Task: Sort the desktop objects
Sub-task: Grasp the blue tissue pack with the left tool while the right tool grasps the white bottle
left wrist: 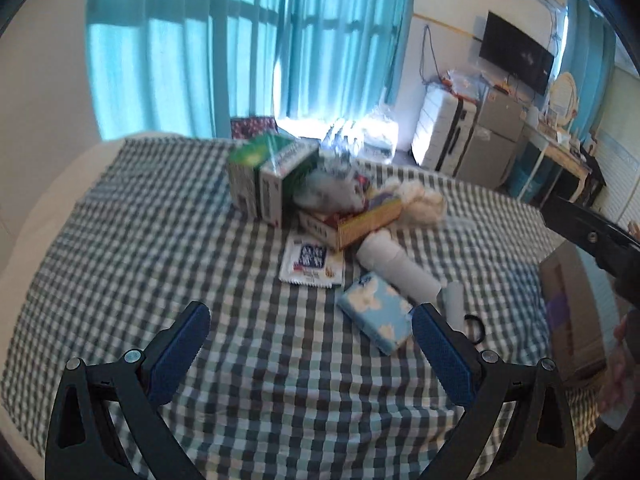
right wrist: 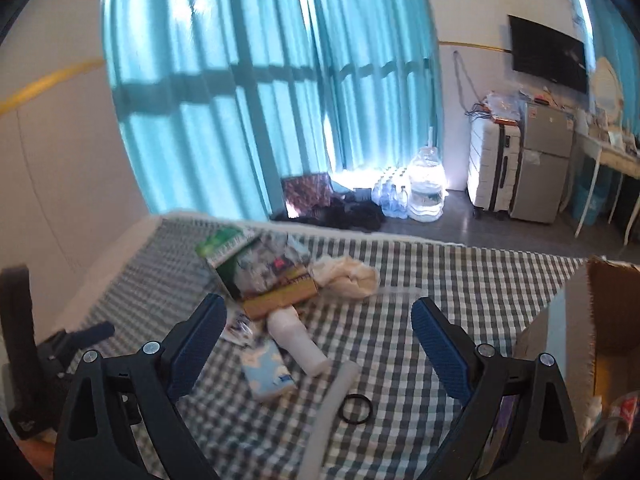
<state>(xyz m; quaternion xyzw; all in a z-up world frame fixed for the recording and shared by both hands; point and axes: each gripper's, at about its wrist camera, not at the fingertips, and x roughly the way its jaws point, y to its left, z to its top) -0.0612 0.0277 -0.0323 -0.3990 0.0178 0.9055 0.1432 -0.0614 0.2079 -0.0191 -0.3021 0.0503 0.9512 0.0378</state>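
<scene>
A pile of small objects lies on a checked cloth (left wrist: pixel 160 240). It holds a green and white box (left wrist: pixel 264 172), a tan box (left wrist: pixel 360 220), a white snack packet (left wrist: pixel 312 264), a white bottle (left wrist: pixel 396 264), a blue cloud-print tissue pack (left wrist: pixel 376 316), a pale tube (left wrist: pixel 454 300), a black hair tie (left wrist: pixel 476 328) and a cream cloth (left wrist: pixel 420 200). My left gripper (left wrist: pixel 310 320) is open and empty, just short of the tissue pack. My right gripper (right wrist: pixel 318 312) is open and empty above the bottle (right wrist: pixel 296 344), tissue pack (right wrist: pixel 268 372) and hair tie (right wrist: pixel 356 404).
An open cardboard box (right wrist: pixel 600 320) stands at the right edge of the cloth, with items inside. Beyond the cloth are turquoise curtains (right wrist: pixel 260 80), water bottles (right wrist: pixel 424 188) on the floor, a white suitcase (right wrist: pixel 494 168) and a small fridge (right wrist: pixel 544 160).
</scene>
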